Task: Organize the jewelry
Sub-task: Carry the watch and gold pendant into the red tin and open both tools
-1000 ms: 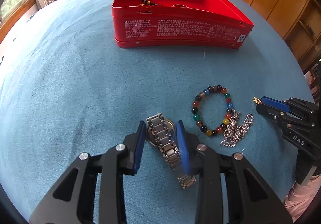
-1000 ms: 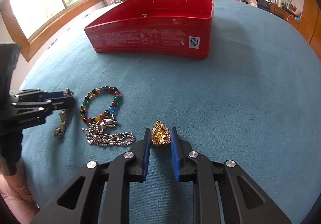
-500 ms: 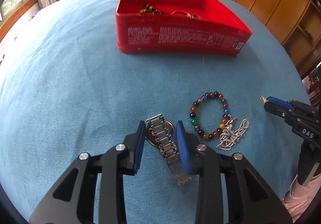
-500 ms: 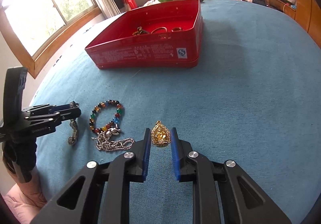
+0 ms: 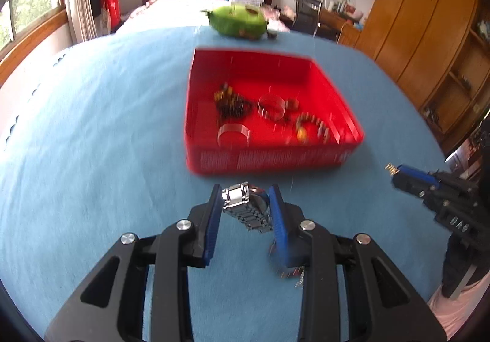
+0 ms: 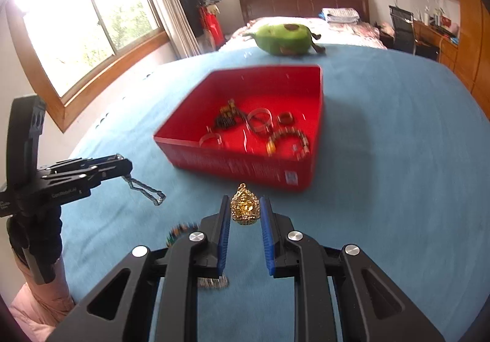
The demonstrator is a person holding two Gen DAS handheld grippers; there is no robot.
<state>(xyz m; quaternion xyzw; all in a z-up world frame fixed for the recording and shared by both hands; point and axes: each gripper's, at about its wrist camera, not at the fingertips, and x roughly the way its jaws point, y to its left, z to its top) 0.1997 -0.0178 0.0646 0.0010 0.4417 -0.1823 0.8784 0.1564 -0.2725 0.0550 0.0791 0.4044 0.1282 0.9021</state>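
My left gripper (image 5: pixel 246 204) is shut on a silver metal watch (image 5: pixel 245 204) and holds it in the air just short of the red tin box (image 5: pixel 275 164); the watch band hangs below it in the right wrist view (image 6: pixel 144 187). My right gripper (image 6: pixel 245 210) is shut on a gold pendant (image 6: pixel 245 204), lifted in front of the same box (image 6: pixel 239 167). The box holds several bangles, rings and beaded bracelets. A colourful bead bracelet (image 6: pixel 177 231) and a silver chain (image 6: pixel 211 282) lie on the blue cloth, partly hidden behind my right fingers.
A blue cloth (image 5: pixel 92 127) covers the table. A green plush toy (image 5: pixel 237 21) lies at the far edge behind the box. A bed, windows and wooden wardrobes stand beyond the table.
Both grippers have risen off the cloth with the watch and the pendant and moved toward the red box, whose inside now shows. The bead bracelet and chain stayed behind.
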